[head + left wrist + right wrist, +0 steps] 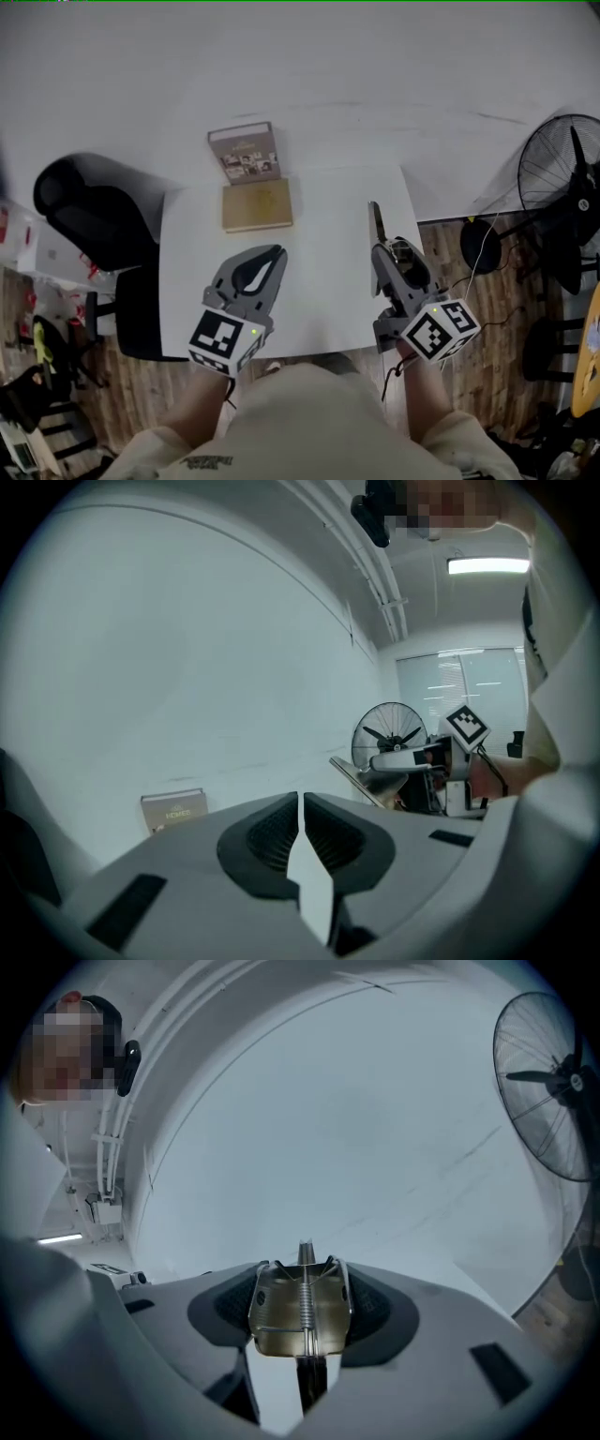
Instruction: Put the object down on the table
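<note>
So the right gripper (302, 1299) is holding the object: a brass-coloured metal tool (281, 1321) with a coil spring down its middle. It looks like tongs or some kind of clamp, and I honestly can't pin it down further. The jaws are standing fairly wide apart and pinching the sprung hinge end between the pads, so it's a real grip.

The bit that matters is that the tool's long axis is running straight out along the jaws, with its thin end pointing at the far side. It's hanging over the right part of the white table (328, 300), close to the near right edge. I can't tell how high it is off the surface. My guess is the move is just going straight down and letting go, since the spot under it looks bare.

The left gripper (300, 799) is sitting over the near left part with its jaws pressed together on nothing, so it isn't involved. A tan book (257, 205) and a brown book (243, 153) are lying at the far left, well apart from the tool.
</note>
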Demonstrator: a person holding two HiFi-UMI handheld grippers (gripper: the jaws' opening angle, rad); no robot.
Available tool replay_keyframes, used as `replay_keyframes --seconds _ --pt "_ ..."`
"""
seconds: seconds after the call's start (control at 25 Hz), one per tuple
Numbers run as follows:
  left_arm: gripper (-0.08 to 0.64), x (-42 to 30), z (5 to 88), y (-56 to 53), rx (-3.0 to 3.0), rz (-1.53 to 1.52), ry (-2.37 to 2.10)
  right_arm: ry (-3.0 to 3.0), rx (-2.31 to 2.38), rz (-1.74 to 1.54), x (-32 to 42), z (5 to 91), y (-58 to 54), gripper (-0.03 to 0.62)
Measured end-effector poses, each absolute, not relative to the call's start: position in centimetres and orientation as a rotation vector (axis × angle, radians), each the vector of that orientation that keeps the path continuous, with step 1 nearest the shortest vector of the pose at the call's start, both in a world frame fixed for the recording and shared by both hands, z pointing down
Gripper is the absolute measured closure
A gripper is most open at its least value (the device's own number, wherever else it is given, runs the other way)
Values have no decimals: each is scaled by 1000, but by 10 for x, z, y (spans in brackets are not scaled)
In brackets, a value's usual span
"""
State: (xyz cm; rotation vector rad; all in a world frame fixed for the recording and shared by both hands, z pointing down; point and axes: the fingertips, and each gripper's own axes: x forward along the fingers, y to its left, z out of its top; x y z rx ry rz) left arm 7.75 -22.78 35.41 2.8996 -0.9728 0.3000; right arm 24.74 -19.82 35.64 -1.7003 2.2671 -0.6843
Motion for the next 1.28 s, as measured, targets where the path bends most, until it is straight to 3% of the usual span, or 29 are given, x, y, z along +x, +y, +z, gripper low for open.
replay_keyframes --seconds 0.56,1.28 --pt "524 146 384 -283 2769 400 -1144 2281 -1435 -995 304 409 -295 357" --pt "523 140 405 -293 2705 441 -1174 2171 -1437 -1141 303 437 -308 357"
